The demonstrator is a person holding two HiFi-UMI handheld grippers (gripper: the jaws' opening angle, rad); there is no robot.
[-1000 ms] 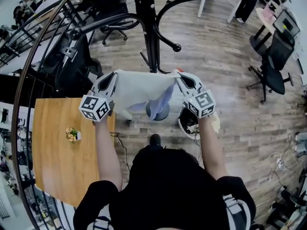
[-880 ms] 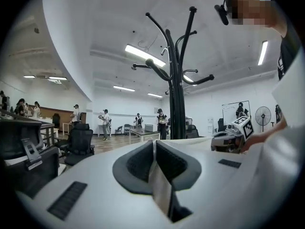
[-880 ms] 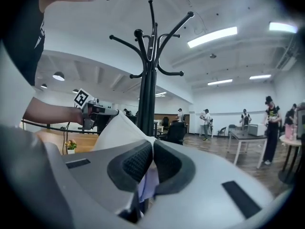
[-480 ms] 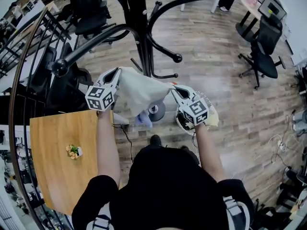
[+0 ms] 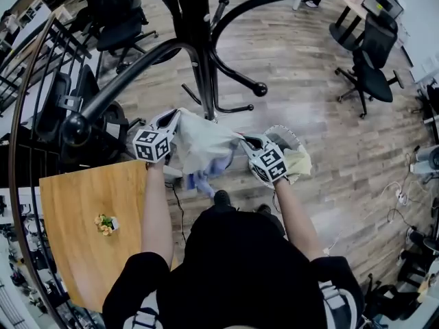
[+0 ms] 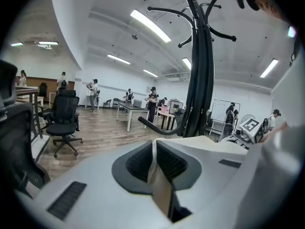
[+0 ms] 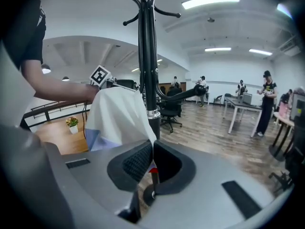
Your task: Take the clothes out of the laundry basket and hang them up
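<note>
While the white garment (image 5: pixel 202 142) hangs spread between the two tools, clear of the laundry basket (image 5: pixel 287 133) and just in front of the coat rack (image 5: pixel 199 40), the step in hand looks like the hanging itself rather than the picking. The left tool (image 5: pixel 170 117) has its jaws pressed together on a thin fold at one edge of the cloth, and the right tool (image 5: pixel 247 141) is likewise clamped on the opposite edge, with almost no gap in either. The fabric sags in the middle, and a bluish part droops below it near the rack's foot. Both forearms reach forward from the body, roughly parallel and at about the same height, and the tools tip a little downward toward the pole. The basket sits on the floor just beside the right tool, with a yellowish cloth (image 5: pixel 298 163) still in it, so more work probably remains. The next move likely calls for lifting the garment to one of the rack's curved arms, such as the one ending in a ball (image 5: pixel 259 88), draping the cloth over it, and only then letting both tools open. A wooden tabletop (image 5: pixel 75 238) with a small flower pot (image 5: pixel 104 223) lies to the left, well apart.
</note>
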